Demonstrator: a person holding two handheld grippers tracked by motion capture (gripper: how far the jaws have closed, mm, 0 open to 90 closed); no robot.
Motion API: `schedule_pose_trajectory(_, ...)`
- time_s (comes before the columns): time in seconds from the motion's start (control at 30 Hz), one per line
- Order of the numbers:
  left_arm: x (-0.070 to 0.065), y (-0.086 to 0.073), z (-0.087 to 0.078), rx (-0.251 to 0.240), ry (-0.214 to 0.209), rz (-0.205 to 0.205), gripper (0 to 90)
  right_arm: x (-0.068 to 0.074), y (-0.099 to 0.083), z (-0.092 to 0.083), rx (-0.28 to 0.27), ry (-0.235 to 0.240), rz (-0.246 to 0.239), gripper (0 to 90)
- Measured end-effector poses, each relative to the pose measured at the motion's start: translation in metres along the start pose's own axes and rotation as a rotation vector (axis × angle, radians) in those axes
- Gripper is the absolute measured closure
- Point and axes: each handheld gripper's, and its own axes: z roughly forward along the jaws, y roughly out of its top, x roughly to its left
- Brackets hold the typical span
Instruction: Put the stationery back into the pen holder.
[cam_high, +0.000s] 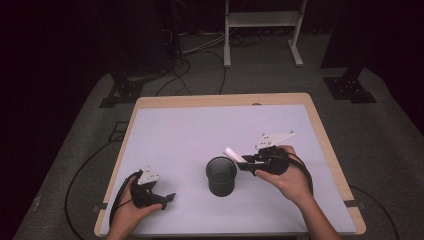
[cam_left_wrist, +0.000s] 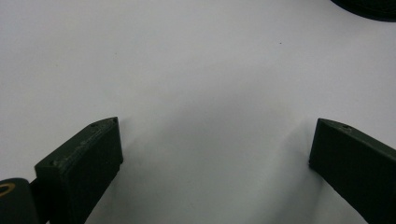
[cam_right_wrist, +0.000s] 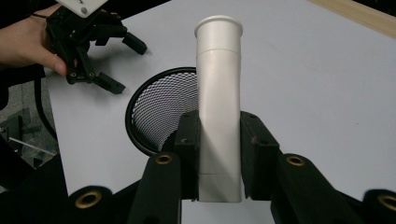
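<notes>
The right hand-held gripper (cam_right_wrist: 218, 154) is clamped on a white tube (cam_right_wrist: 218, 93), cap end leading, just above the rim of the black mesh cup (cam_high: 221, 176), apparently to drop it in; the left hand-held gripper (cam_high: 167, 199) rests on the white surface (cam_high: 200, 130), jaws apart, out of the way.

On the white surface (cam_high: 200, 130) a black mesh cup (cam_high: 221, 176) stands between the left tool (cam_high: 167, 199), jaws apart, and the right tool (cam_high: 242, 163) gripping a white tube (cam_high: 233, 154) just beside its rim.
</notes>
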Motion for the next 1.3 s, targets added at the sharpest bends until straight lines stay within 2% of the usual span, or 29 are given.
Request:
schedule_pose_trajectory(0.23,0.0,0.0,0.0,0.0,0.0,0.0,1.9,0.01,0.004,0.014,0.034,0.016,-0.03,70.1)
schedule_pose_trajectory(0.43,0.0,0.0,0.0,0.0,0.0,0.0,1.9,0.015,0.007,0.023,0.052,0.008,-0.051,70.1)
schedule_pose_trajectory(0.93,0.0,0.0,0.0,0.001,0.0,0.001,1.9,0.016,0.008,0.028,0.072,0.008,-0.053,70.3)
schedule_pose_trajectory(1.3,0.0,0.0,0.0,0.001,0.0,0.001,1.9,0.019,0.011,0.03,0.053,0.018,-0.061,73.0)
